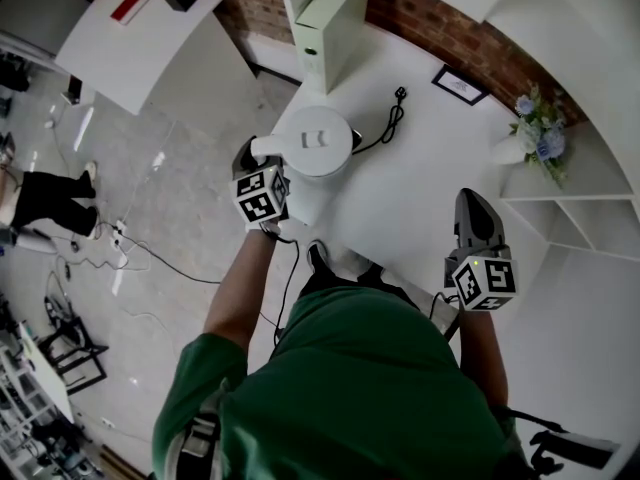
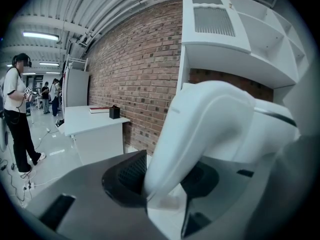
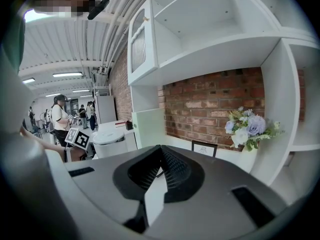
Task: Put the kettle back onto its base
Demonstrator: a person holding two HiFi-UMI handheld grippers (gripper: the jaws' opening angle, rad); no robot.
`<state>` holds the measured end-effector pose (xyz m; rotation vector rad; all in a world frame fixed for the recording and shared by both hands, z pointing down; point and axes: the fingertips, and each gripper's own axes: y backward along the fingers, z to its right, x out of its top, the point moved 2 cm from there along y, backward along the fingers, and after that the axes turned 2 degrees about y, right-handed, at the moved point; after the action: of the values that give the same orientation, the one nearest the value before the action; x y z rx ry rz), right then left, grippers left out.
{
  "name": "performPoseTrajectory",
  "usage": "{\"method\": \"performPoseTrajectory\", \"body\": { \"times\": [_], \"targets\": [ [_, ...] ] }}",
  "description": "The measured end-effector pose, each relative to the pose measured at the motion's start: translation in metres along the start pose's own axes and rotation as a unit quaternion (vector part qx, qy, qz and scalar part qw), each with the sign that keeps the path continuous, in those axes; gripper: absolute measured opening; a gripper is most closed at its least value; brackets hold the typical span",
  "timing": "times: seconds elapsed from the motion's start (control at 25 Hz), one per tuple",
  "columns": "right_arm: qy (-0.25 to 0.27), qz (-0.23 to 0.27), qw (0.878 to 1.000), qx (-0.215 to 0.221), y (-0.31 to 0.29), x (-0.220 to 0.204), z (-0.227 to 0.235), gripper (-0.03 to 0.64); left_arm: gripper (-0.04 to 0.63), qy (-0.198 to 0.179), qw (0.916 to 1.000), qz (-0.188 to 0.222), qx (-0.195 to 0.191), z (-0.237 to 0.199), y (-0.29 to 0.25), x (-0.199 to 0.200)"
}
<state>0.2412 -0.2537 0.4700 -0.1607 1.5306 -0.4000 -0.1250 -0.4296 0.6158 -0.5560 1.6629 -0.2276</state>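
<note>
1. Tabletop (image 1: 420,198): white, and it takes up the centre and right of the head view. Shelving (image 1: 590,178) runs along its upper-right side.
2. Kettle (image 1: 318,140): white, lid on, upright. It is at the tabletop's left corner, top centre of the head view. The right gripper view shows it small at mid-left.
3. Left gripper (image 1: 254,152): against the kettle's left side. In the left gripper view its fingers (image 2: 127,176) are clamped on the thick white handle (image 2: 200,129), one pad pressing each side. They stand fairly wide only because the handle fills the gap.
4. Right gripper (image 1: 470,203): lower right of the head view, over bare tabletop and well apart from the kettle. Its fingers (image 3: 175,171) meet at the tips with nothing between them.
5. Power cord (image 1: 388,123): black, trailing from the kettle's right side toward the upper right. Its plug lies loose on the tabletop.
6. Base: not visible as a separate thing, as the kettle body covers that spot. The cord coming out from under the kettle suggests the base is directly below. I cannot tell whether the kettle is seated or just above it.
7. Step, as I judge it: the final set-down.
8. Next move calls for:
   - keeping the kettle upright and centred and bringing it straight down until it sits flat;
   - only then opening the left fingers and withdrawing to the left, clear of the handle;
   - avoiding any sideways push, since the corner edge is close.
</note>
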Motion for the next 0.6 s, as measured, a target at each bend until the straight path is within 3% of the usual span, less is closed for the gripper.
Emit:
{"method": "performPoseTrajectory", "body": {
  "times": [0.44,0.6],
  "targets": [
    [0.002,0.010,1.000,0.017,-0.002,0.005,-0.019,0.021,0.210,-0.019,0.9991,-0.038,0.004,-0.008,0.012,-0.010],
    [0.004,0.018,1.000,0.023,-0.003,0.011,-0.023,0.021,0.210,0.002,0.9991,-0.040,0.014,-0.004,0.035,-0.022]
  ]
}}
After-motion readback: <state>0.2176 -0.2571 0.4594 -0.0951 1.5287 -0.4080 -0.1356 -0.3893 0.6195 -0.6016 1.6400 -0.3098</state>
